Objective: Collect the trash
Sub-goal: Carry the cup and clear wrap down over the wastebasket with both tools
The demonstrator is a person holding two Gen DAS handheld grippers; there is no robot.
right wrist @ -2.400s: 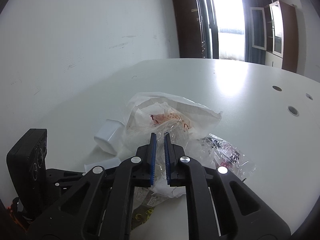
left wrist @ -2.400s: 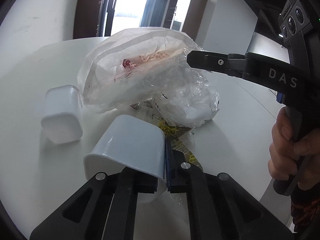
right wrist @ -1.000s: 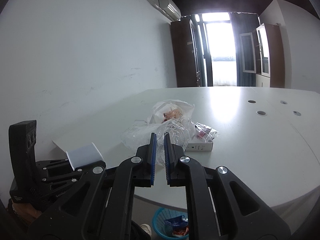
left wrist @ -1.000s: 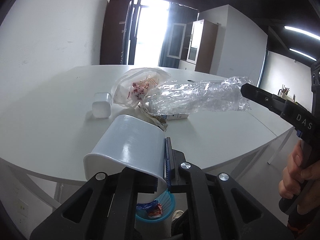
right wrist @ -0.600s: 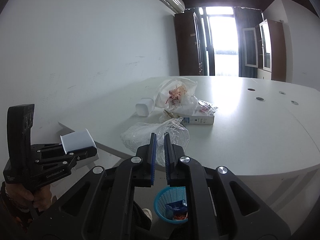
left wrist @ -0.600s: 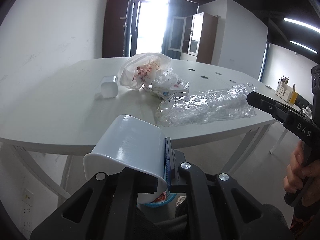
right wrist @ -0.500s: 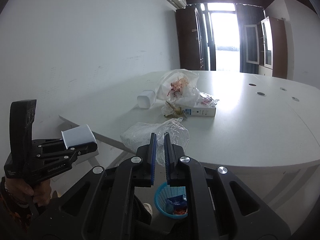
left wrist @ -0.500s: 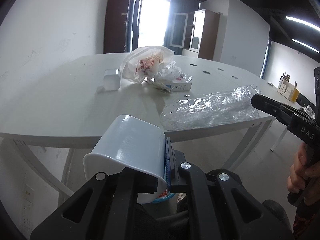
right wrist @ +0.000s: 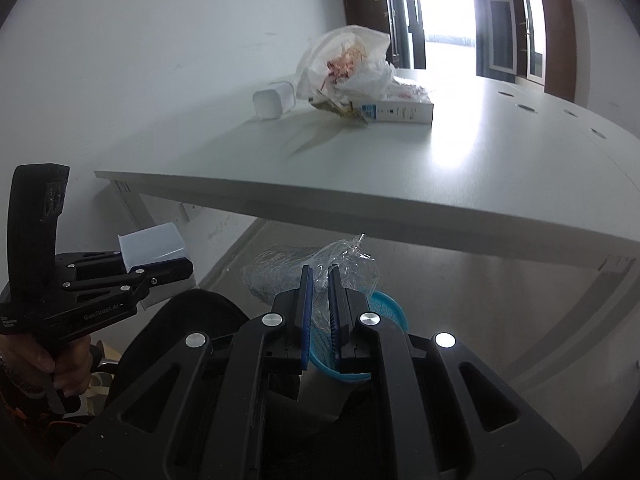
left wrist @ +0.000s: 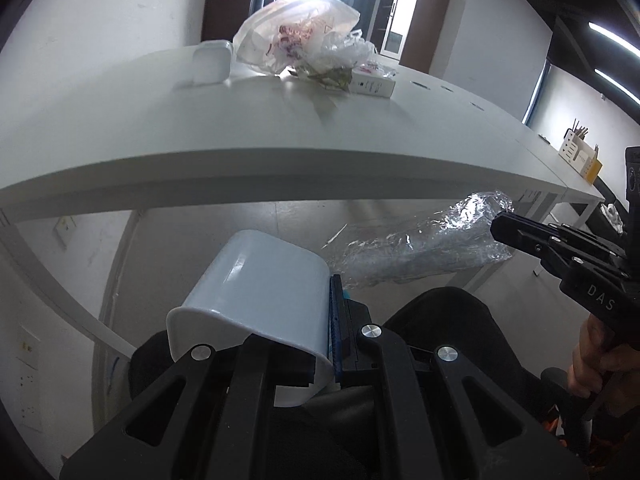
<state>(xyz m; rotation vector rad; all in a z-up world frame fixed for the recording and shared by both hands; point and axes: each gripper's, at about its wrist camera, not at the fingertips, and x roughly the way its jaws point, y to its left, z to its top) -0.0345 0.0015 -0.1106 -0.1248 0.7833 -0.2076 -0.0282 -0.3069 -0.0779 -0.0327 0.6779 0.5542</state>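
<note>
With the left tongs [left wrist: 334,320] clamped on the white plastic cup's [left wrist: 260,280] wall and the right tongs [right wrist: 318,300] pinching crinkled clear film [right wrist: 304,268], both belong directly above the blue mesh bin [right wrist: 384,308] below before letting go.

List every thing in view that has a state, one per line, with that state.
Left gripper: shut on the white cup's wall.
White cup: held, tipped on its side, below table level.
Right gripper: shut on the clear plastic wrap.
Clear plastic wrap: crumpled, held off the table.
Blue bin: on the floor, open-topped.
Second white cup: lying on its side on the table.
Plastic bag: on the table, bunched.
Small box: lying flat on the table.
</note>
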